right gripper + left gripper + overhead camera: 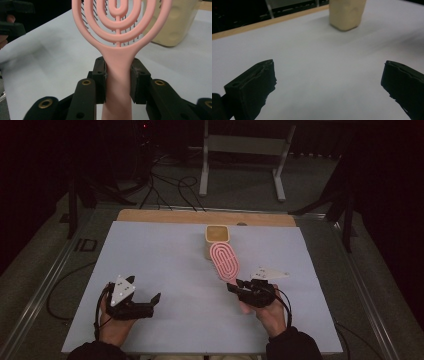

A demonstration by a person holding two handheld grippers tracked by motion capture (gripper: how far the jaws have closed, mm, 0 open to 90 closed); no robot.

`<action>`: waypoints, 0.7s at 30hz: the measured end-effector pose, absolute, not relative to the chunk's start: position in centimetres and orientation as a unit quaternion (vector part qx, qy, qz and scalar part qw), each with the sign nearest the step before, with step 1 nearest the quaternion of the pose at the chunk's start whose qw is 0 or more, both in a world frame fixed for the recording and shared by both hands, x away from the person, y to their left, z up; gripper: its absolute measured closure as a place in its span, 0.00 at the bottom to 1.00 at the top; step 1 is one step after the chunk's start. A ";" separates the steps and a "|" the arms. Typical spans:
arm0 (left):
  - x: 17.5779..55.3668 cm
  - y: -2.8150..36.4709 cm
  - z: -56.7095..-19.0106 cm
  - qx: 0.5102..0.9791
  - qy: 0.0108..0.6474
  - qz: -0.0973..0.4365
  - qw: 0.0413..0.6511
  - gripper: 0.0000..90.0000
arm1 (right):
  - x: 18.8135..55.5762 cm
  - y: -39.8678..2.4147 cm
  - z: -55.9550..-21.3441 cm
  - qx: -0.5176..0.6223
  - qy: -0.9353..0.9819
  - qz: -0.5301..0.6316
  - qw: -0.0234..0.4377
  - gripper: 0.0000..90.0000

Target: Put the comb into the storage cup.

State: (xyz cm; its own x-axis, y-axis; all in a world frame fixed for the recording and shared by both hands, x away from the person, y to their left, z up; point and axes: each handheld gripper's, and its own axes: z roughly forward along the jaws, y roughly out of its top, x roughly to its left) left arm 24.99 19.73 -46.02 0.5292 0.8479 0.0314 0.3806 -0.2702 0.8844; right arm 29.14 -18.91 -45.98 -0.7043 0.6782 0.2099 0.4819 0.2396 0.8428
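Observation:
A pink hairbrush with an oval ringed head is held off the white table, its head pointing toward a small cream cup at the back. My right gripper is shut on the brush's handle, both black pads pressing its sides. In the right gripper view the brush head rises in front of the cream cup. My left gripper rests low at the front left, open, nothing between its fingers. The left gripper view shows its two fingers wide apart and the cup far ahead.
A wooden strip runs along the table's far edge. A white metal stand and cables lie on the floor beyond. Dark tripod legs stand at the right.

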 end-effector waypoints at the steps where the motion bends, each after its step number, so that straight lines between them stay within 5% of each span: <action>1: 25.2 19.4 -45.6 0.753 0.403 0.261 0.450 0.00 | 29.1 -18.9 -46.0 0.372 0.780 0.494 0.100 0.78; 21: 28.6 12.1 -41.8 0.767 0.350 0.235 0.484 0.00 | 28.9 -18.5 -46.4 0.381 0.777 0.490 0.106 0.78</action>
